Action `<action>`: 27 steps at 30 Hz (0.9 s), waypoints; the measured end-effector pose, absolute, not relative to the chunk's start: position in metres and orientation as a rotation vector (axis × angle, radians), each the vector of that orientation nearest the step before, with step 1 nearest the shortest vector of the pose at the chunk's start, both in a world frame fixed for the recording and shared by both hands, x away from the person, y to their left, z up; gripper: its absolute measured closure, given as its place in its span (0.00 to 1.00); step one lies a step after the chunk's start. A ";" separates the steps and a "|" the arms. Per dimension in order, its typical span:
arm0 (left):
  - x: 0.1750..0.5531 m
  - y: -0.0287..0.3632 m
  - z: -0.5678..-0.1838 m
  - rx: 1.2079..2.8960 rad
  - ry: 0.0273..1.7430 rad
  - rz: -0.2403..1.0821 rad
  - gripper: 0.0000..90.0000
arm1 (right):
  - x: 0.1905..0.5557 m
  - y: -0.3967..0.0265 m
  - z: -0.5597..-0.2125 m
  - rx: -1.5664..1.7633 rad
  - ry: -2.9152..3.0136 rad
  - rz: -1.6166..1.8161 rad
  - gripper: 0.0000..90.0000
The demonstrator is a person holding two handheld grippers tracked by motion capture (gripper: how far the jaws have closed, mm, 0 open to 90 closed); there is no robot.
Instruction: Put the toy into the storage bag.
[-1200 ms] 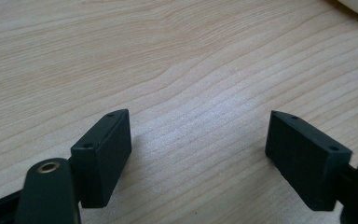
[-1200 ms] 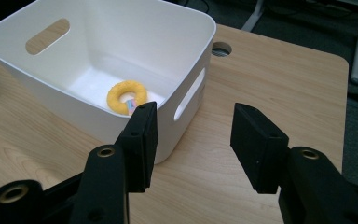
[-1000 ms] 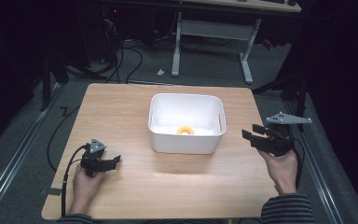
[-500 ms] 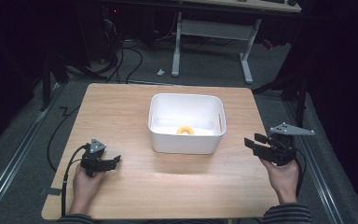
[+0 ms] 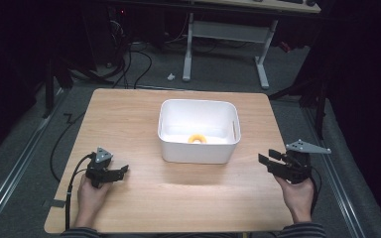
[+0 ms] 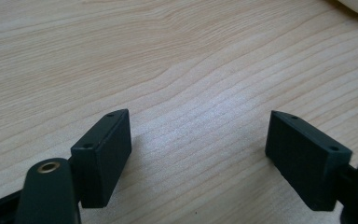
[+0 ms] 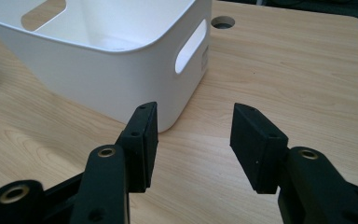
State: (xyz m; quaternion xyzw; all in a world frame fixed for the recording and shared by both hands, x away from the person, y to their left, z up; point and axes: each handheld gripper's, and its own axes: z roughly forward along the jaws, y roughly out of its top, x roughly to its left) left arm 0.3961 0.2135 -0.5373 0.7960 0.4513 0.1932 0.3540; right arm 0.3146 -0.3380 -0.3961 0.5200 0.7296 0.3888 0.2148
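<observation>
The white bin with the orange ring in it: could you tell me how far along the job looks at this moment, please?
Looks done: the orange ring lies inside the white bin at mid-table. In hand: nothing. The left gripper rests open low over bare wood near the table front edge, and the right gripper hangs open beside the bin, apart from it. Left: probably little, as the high view shows no other loose item on the table.

The surface (image 5: 129, 119) was pale wood with fine, wavy grain. The tub (image 5: 198, 148) between the two was plain white, and the ring (image 5: 197, 139) inside it was orange-yellow. Each hand-held gripper, left (image 5: 121, 172) and right (image 5: 266, 159), was matte black, with a grey plate on top.
</observation>
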 end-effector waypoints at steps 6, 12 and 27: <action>0.396 0.213 -0.537 2.057 1.167 0.501 0.25 | 0.315 -0.337 -0.408 1.464 2.012 1.083 0.57; 0.396 0.214 -0.537 2.059 1.167 0.500 0.25 | 0.317 -0.333 -0.418 1.455 2.020 1.076 0.56; 0.396 0.213 -0.537 2.058 1.167 0.500 0.25 | 0.326 -0.326 -0.454 1.505 2.025 1.036 0.50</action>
